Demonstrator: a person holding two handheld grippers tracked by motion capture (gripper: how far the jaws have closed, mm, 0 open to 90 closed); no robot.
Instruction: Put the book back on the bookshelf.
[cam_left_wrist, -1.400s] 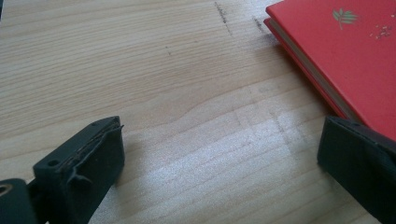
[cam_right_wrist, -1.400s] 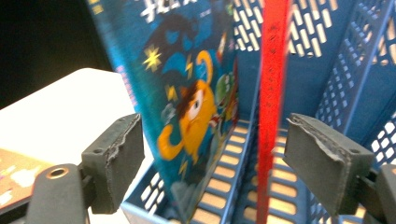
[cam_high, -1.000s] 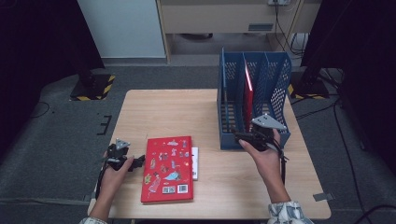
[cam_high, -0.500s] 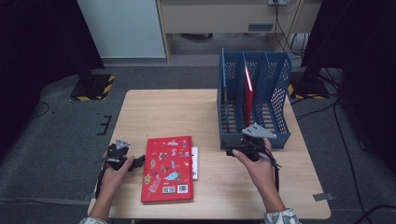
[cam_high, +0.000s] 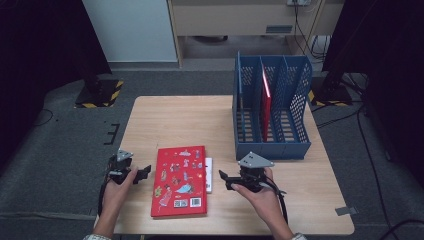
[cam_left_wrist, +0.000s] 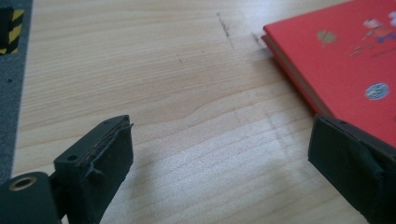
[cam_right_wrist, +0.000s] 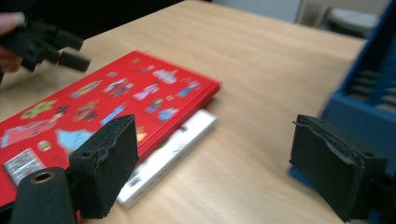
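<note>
A red picture book (cam_high: 180, 180) lies flat near the table's front edge, on top of a thinner white book (cam_high: 208, 175) that sticks out on its right. My left gripper (cam_high: 145, 172) rests just left of the red book (cam_left_wrist: 345, 70), pointing at its edge. It is open, its jaws have just been closing a little, and only bare table is between them. My right gripper (cam_high: 223, 179) hovers low just right of the white book (cam_right_wrist: 173, 149), aimed at both books. It is also open, its jaws slightly narrowed, with nothing between them.
A blue three-slot file rack (cam_high: 272, 115) stands at the back right of the wooden table (cam_high: 180, 125) with a red book (cam_high: 266, 107) upright in its middle. The rack's front wall (cam_right_wrist: 369, 93) is close beside my right gripper.
My right gripper has moved left and down, from in front of the rack to beside the white book. The left hand has stayed where it was.
</note>
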